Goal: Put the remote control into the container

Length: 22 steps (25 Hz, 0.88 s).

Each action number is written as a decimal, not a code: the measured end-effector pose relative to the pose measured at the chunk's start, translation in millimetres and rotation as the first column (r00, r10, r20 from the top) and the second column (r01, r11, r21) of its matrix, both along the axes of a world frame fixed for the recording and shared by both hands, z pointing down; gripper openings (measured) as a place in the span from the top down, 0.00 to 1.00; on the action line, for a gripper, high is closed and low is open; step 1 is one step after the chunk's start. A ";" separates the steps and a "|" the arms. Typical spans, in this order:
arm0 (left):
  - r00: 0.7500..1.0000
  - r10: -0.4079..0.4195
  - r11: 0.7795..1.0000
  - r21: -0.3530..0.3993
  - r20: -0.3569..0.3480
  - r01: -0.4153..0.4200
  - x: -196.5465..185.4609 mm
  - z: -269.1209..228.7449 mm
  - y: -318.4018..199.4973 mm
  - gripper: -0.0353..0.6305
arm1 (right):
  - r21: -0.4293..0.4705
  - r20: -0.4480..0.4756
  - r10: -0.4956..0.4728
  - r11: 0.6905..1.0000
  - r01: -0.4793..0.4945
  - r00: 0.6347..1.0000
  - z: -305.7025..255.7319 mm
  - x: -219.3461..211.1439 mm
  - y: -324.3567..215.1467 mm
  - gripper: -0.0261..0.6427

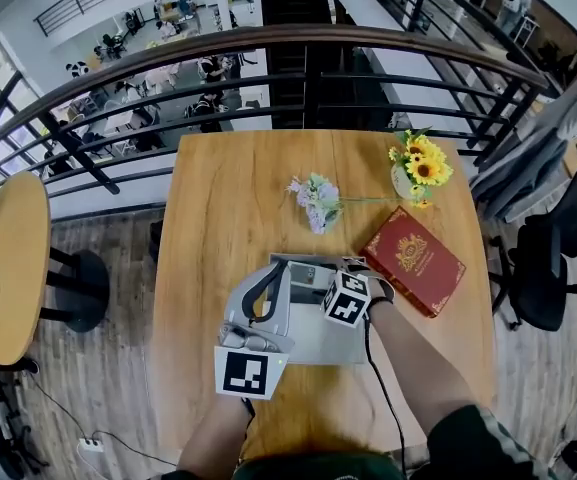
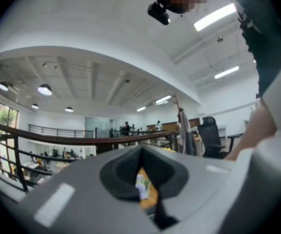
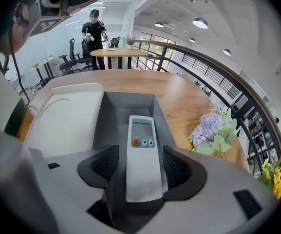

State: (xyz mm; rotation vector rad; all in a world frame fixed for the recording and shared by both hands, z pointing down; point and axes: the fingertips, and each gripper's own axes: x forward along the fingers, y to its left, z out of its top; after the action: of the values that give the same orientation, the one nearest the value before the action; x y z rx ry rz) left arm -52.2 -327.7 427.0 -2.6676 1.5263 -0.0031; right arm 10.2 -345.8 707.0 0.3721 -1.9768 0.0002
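1. Wooden worktop [image 1: 228, 198] stood beside a dark railing [image 1: 268, 38] above a lower floor.
2. Toward the lower centre of the head view, a grey container [image 1: 318, 346] lay open on it.
3. Right hand-held gripper [image 3: 140, 151] was clamped on the white remote control [image 3: 141, 130], whose far end hung over the container's deep grey compartment at mid-frame.
4. Left hand-held gripper [image 2: 141, 150] had its jaws drawn together with nothing between them, at the container's left side in the head view.
5. Right of the container lay a red book [image 1: 414, 260]. Purple flowers [image 1: 314, 201] and sunflowers [image 1: 420, 166] sat higher in the frame.
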 end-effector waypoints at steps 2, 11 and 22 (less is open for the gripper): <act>1.000 0.005 1.000 0.012 -0.002 -0.005 2.9 -5.7 5.0 0.95 | 0.013 0.011 0.005 1.000 -0.006 1.000 -6.6 0.7 2.8 0.52; 0.999 0.024 0.998 0.052 0.022 -0.026 7.8 -30.7 25.7 0.95 | 0.076 0.037 0.026 0.997 -0.029 0.999 -38.8 1.6 13.7 0.52; 0.999 0.026 0.996 0.089 0.030 -0.029 11.0 -59.3 59.2 0.95 | 0.130 0.142 0.065 0.988 -0.084 0.988 -98.0 -0.6 34.1 0.52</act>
State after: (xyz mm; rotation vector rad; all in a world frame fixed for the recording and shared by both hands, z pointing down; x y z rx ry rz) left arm -41.3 -268.5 367.7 -2.6074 1.4458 0.0269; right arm 9.5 -311.7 609.0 0.5479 -2.1037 -0.0627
